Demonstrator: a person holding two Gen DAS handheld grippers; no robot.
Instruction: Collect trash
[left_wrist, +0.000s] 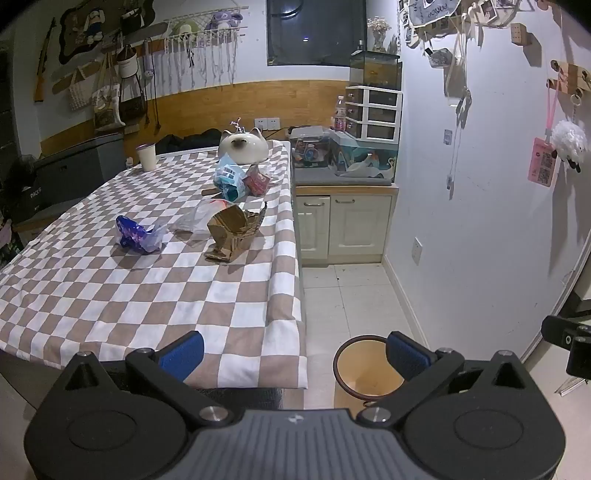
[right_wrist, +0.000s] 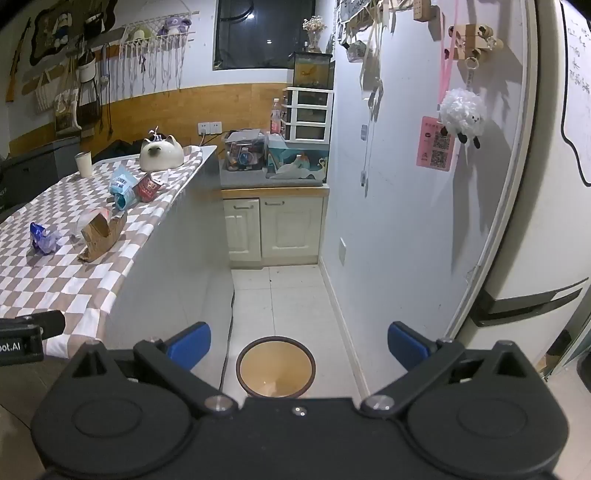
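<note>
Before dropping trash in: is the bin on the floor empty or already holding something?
Nearly empty: the bin shows mostly bare tan inner wall; something small and pale lies at the bottom, unidentifiable.

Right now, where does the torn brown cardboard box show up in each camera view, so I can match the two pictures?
Left wrist view: the torn cardboard box sits at centre, slightly left, on the checkered tablecloth near the table's right edge.
Right wrist view: the same box lies far left, mid-height.
Shared landmark: the white cat-shaped ornament at the table's far end.
</note>
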